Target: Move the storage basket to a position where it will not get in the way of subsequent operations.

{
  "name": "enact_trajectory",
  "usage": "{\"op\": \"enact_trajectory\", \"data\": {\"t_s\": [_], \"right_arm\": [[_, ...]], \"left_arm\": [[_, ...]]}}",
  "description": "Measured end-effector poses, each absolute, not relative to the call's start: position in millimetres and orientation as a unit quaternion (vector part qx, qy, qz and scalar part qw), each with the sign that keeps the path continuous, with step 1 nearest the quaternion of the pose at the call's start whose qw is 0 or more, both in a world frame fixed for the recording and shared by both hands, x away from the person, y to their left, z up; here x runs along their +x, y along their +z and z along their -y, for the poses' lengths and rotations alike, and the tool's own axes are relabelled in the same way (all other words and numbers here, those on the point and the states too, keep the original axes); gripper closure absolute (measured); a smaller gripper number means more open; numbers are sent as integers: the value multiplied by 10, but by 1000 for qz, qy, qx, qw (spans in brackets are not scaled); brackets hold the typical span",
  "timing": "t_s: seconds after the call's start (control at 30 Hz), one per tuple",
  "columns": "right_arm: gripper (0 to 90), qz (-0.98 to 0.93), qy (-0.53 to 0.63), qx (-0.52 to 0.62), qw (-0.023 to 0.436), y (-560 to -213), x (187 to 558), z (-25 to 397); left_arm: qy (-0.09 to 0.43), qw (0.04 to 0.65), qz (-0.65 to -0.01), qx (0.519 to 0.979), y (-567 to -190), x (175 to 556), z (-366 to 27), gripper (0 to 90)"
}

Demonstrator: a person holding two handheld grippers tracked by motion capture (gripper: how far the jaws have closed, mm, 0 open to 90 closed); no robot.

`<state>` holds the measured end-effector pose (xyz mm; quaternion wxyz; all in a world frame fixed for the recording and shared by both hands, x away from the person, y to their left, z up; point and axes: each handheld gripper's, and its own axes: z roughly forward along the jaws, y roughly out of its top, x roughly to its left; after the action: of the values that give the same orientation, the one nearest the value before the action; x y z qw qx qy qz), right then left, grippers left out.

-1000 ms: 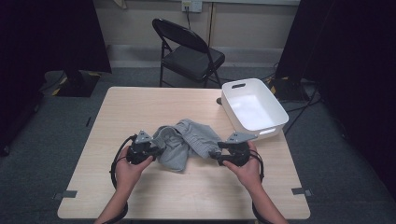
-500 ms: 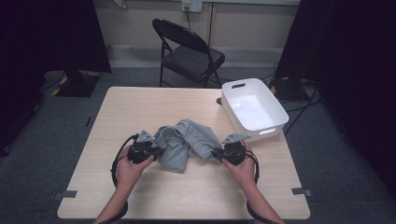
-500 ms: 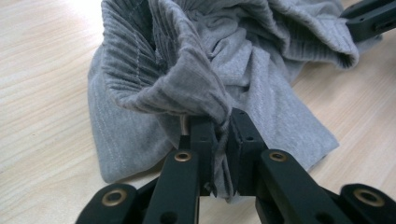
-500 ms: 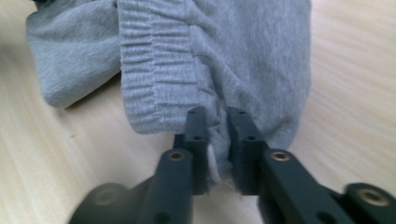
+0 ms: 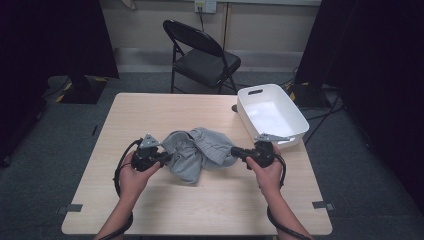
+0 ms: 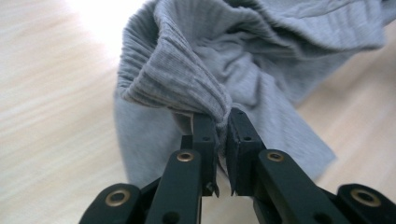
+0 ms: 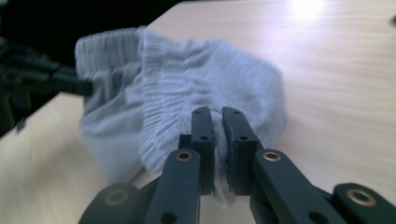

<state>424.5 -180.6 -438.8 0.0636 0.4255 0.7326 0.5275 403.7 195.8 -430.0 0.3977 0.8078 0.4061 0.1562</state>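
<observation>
Grey ribbed garment (image 5: 200,152) bunched mid-frame, pinched both ends: left gripper (image 6: 223,122) and right gripper (image 7: 217,122) jaws nearly closed on fabric. Not spread or folded; white bin (image 5: 295,122) upper right empty.

High overhead, two close jaw-level views

Your right gripper (image 7: 217,119) pinches the grey cloth (image 7: 187,98) on the table (image 7: 336,84); the left gripper (image 7: 28,79) is blurred.

White tub (image 5: 295,119) right – bare tabletop (image 5: 165,111) beyond
</observation>
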Motion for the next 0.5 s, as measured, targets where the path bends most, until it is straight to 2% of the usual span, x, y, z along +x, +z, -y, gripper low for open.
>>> {"op": "enact_trajectory", "data": {"t_s": [0.23, 0.27, 0.33, 0.5], "right_arm": [[844, -714, 511, 473, 81, -4450, 4525, 1793], [846, -723, 488, 478, 97, -4502, 4620, 1748], [846, -727, 481, 480, 102, -4531, 4662, 1724], [852, -747, 442, 487, 98, -4709, 4826, 1612]], "left_arm": [[178, 380, -432, 798, -4362, 4276, -2018, 829], [177, 371, -437, 800, -4419, 4359, -2017, 828], [173, 363, -442, 802, -4477, 4422, -2008, 829], [150, 352, -443, 811, -4618, 4530, -1944, 827]]}}
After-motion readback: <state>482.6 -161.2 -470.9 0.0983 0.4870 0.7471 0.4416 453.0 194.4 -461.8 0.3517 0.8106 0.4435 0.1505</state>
